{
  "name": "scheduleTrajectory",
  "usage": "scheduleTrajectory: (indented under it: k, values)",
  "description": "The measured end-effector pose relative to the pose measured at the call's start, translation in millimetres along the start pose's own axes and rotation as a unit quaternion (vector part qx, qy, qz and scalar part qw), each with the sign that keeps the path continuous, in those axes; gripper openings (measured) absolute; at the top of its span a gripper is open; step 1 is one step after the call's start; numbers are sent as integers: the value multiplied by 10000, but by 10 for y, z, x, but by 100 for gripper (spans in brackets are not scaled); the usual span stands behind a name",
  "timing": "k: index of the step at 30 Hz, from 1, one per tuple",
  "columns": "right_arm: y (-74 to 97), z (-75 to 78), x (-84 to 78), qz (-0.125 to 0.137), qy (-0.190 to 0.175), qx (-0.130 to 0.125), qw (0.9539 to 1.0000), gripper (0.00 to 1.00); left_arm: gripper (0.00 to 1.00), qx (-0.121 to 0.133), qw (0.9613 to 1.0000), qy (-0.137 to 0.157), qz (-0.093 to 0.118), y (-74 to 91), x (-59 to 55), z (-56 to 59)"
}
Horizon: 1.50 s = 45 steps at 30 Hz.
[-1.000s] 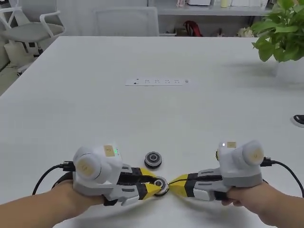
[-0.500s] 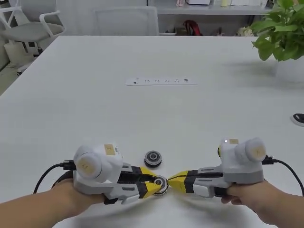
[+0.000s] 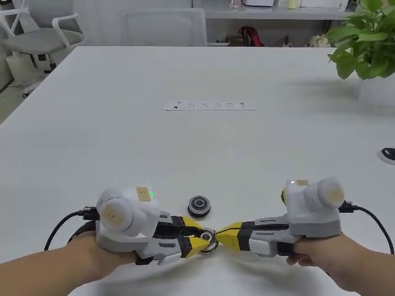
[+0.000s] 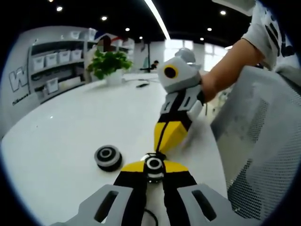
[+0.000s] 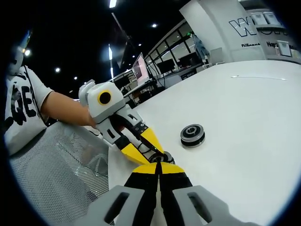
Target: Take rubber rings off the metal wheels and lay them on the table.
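Observation:
A small metal wheel (image 3: 208,240) with a black rubber ring is held just above the table, with my left gripper (image 3: 201,241) shut on it. The same wheel (image 4: 154,165) sits between the yellow tips of my left gripper (image 4: 154,166) in the left gripper view. My right gripper (image 3: 223,237) meets it from the right, its jaws pressed together on the ring at the wheel's rim (image 5: 162,157). A second wheel (image 3: 199,205) with its ring on lies flat on the table just beyond the two grippers, also in the gripper views (image 4: 108,157) (image 5: 193,133).
The white table (image 3: 203,148) stretches far ahead, with a power strip (image 3: 208,106) set in its middle. A potted plant (image 3: 364,43) stands at the back right. A dark object (image 3: 389,154) lies at the right edge. Chairs stand beyond the far left corner.
My right gripper has edged left and its yellow tips have drawn together at the held wheel. The left gripper and the wheel on the table have stayed put.

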State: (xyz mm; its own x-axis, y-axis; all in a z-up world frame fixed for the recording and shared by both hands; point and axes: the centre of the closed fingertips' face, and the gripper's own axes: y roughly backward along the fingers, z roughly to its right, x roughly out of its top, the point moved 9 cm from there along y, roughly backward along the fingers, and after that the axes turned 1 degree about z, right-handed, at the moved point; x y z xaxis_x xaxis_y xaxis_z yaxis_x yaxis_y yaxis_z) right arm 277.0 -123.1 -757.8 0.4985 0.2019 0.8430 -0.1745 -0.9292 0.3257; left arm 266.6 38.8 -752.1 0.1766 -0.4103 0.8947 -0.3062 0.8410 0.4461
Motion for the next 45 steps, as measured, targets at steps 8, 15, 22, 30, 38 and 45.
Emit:
scheduleTrajectory:
  k: [8, 15, 22, 30, 38, 45]
  values:
    - [-112, -195, 124, 333, -45, 636, 9974, 0, 12, 8, 10000, 1, 5, -1, 4, 1]
    - [-70, -101, 80, 95, 163, 269, 9995, 0, 12, 12, 9999, 114, 22, -1, 5, 1]
    - [-55, -105, 56, -14, 197, 180, 9996, 0, 13, -23, 9997, 252, 51, 2, 7, -4]
    - [-50, -72, 42, -55, 149, 108, 9998, 0, 13, -22, 9998, 197, -77, 14, 23, -13]
    - [-46, -81, 51, -52, 144, 110, 9998, 0, 12, -47, 9997, 147, -207, 84, 23, -14]
    - [-38, -82, 52, -37, 125, 108, 9999, 0, 17, -64, 9998, 120, -114, 213, 94, -11]
